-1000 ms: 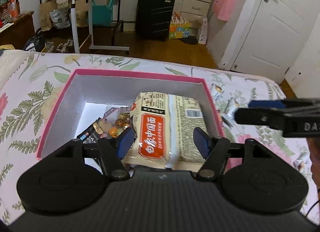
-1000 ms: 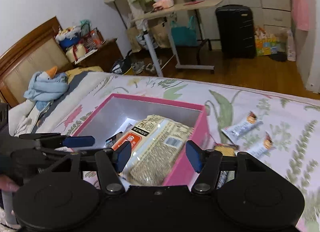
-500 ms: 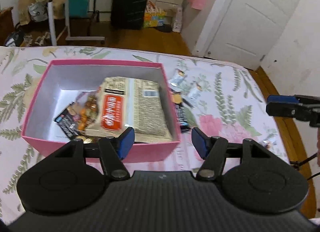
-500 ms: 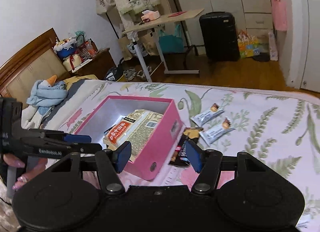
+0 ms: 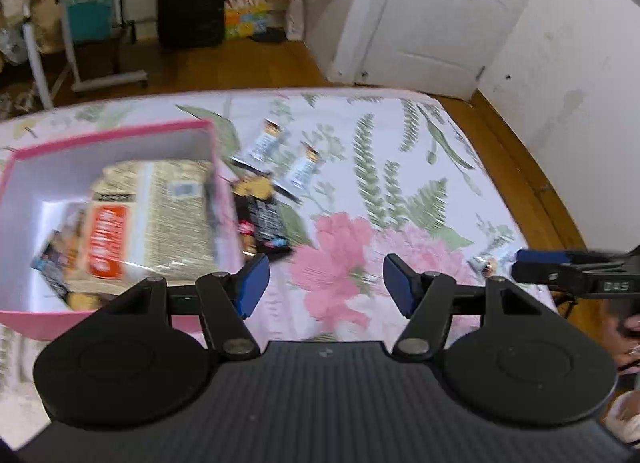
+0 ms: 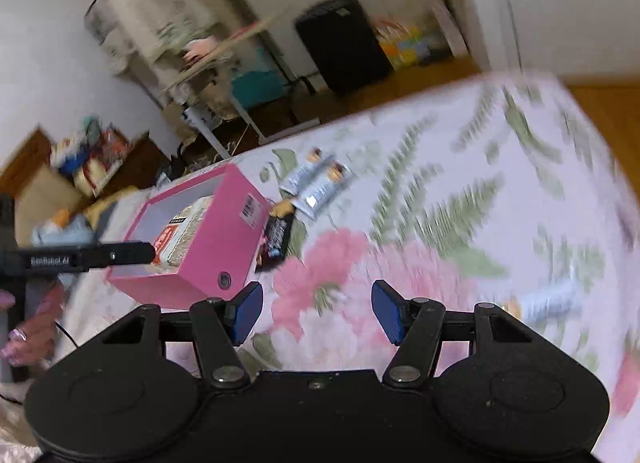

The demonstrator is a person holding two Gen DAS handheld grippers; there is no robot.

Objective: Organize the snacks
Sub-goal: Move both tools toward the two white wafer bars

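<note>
Although the pink box on the bed already holds the big noodle pack and a few small packets beside it, several snacks lie outside it: a dark wrapper just beside the box's right wall, 2 pale bars a little farther out on the floral sheet, and 1 more pale bar well apart toward the right side of the bed.

Compared with 1 second ago, when the left hand-held gripper hung right over the noodle pack inside the box, both views have pulled back and swung right, so the box now sits at the left of each frame and the loose snacks lie ahead. My reading is that the noodle pack is placed and the next pick is among the loose items.

Both tools are empty. The left hand-held gripper has its blue pads wide apart, raised above the pink flower print, pointing forward and down past the box corner. The right hand-held gripper is likewise spread wide, tilted and rolled, with heavy blur; it hovers over the sheet near the bed's right edge, close to the lone bar.
</note>
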